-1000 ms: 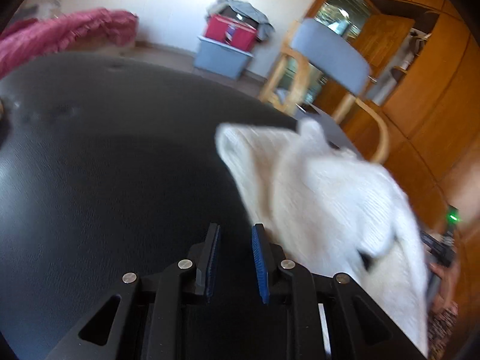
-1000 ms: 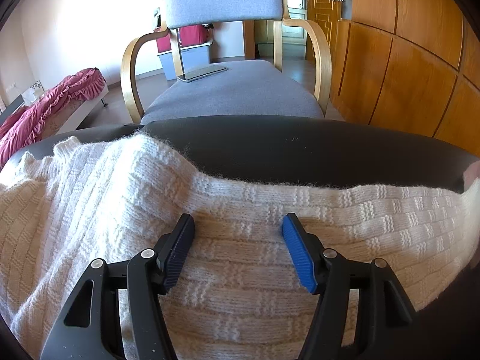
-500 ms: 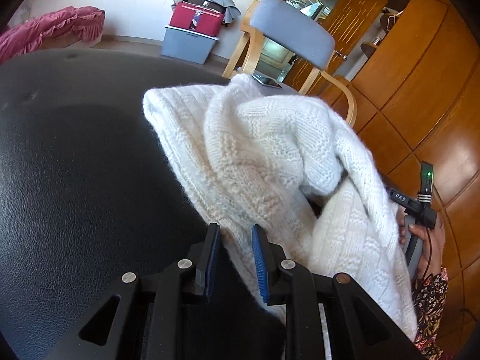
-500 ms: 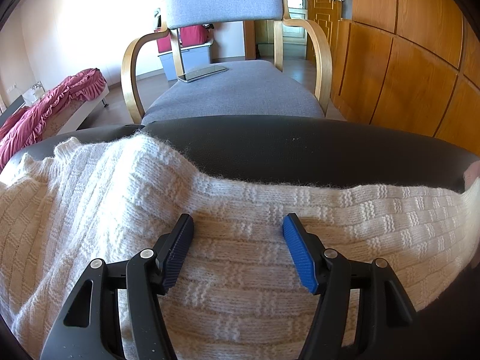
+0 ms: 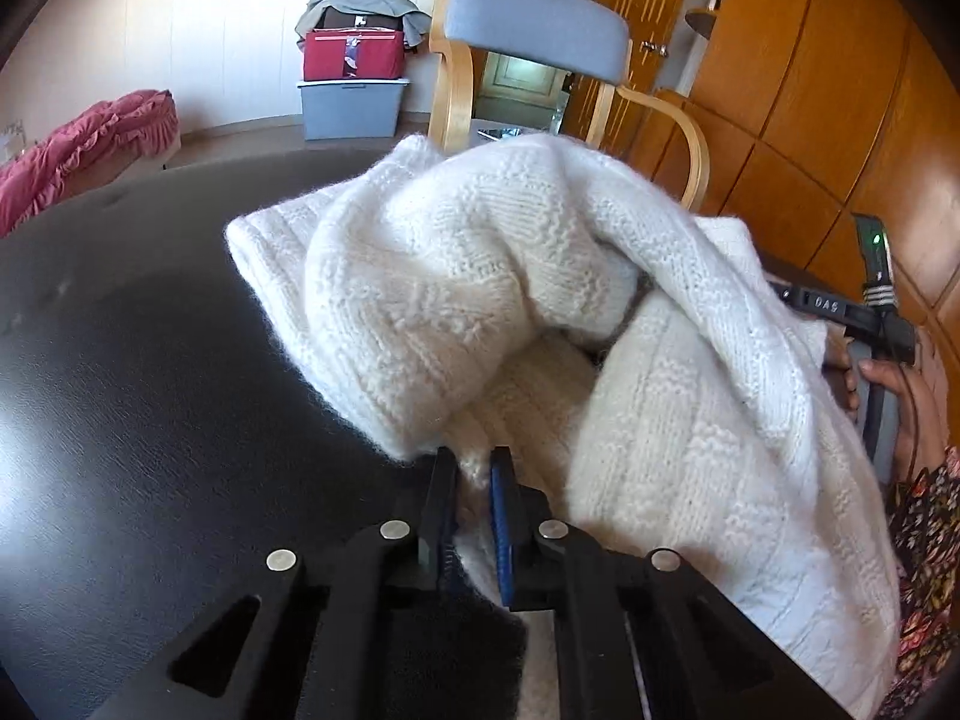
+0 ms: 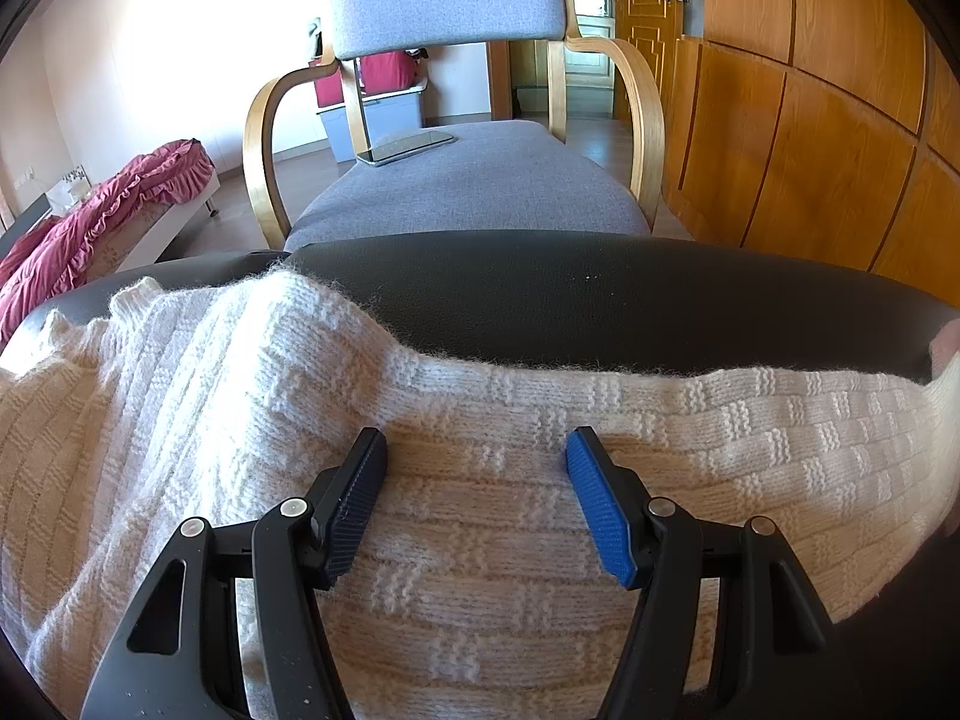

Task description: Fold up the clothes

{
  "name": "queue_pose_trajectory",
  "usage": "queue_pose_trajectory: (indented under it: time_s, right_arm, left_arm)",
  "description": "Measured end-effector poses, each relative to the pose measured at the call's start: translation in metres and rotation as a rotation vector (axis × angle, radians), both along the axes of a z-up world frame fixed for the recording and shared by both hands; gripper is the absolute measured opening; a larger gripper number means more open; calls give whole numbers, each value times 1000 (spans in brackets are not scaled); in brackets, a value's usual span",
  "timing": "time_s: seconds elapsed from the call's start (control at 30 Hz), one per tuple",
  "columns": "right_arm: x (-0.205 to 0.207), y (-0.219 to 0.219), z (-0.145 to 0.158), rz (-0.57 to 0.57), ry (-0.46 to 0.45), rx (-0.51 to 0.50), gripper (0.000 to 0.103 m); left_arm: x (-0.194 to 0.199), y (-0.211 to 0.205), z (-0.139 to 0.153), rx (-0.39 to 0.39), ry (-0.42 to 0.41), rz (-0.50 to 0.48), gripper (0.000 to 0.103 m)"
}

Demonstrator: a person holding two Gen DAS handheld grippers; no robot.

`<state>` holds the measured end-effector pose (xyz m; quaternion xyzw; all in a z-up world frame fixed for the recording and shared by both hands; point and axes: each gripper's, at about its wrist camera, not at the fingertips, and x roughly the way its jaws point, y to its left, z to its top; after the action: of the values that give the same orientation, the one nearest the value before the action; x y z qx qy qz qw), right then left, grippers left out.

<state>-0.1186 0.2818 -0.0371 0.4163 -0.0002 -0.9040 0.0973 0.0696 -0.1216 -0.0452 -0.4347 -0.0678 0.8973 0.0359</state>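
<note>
Closest in, the left gripper point(image 5: 471, 468) has just been closing — its jaws went from a loose gap to a tight pinch, and there's cream knit caught between the pads now, at a low edge of the sweater point(image 5: 480, 276). A sec ago that gripper was over bare black counter point(image 5: 150, 390) w/ the sweater off to one side; now it has swung across and the bunched fabric fills the view right in front of it. So the grab for the next fold looks made; I'd guess a lift-and-carry of that edge comes next, tho the heap is lumpy and a pinch this shallow could slip.

The right gripper point(image 6: 477, 462) hasn't budged — jaws spread wide, nothing clenched, pads resting down on a flat stretch of sweater point(image 6: 480, 540), prob. pinning it while the other side works. From the left view you can see the person's hand point(image 5: 900, 396) round that gripper's handle, patterned sleeve point(image 5: 924, 570) below it.

The sweater lies on the counter point(image 6: 600, 312), one part spread flat under the right gripper, the other part humped up near the left. Fold is early, I'd say.

Beyond the counter edge: a grey-cushioned chair point(image 6: 468, 180) w/ bentwood arms, a phone point(image 6: 408, 147) on its seat. Further back, a red bag point(image 5: 354, 54) on a grey bin point(image 5: 351, 108), a pink bedspread point(image 6: 102, 204), wood panelling point(image 6: 810, 120).
</note>
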Motion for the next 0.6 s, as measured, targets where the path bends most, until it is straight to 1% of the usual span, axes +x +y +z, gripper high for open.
queue_pose_trajectory:
  time_s: [0.1,0.17,0.27,0.37,0.53,0.6]
  right_arm:
    - [0,0,0,0,0,-4,66]
    - [0,1,0,0,-1,-6,66]
    - [0,1,0,1,-1,-8,66]
    - [-1,2,0,1,-1,-9,66]
    - [-1,2,0,1,-1,-9,66]
    - [-1,1,0,2,-1,-9,66]
  left_arm:
    - [3,-5,11,-51,14,25,8]
    - [1,-13,19,-98,20,45,8]
    - [-2,-31,23,-155,12,92,8]
    - [-3,-55,20,-221,-10,140,8]
    - [-12,-103,16,-306,-47,219,8]
    - [-16,-116,12,-350,-60,236,8]
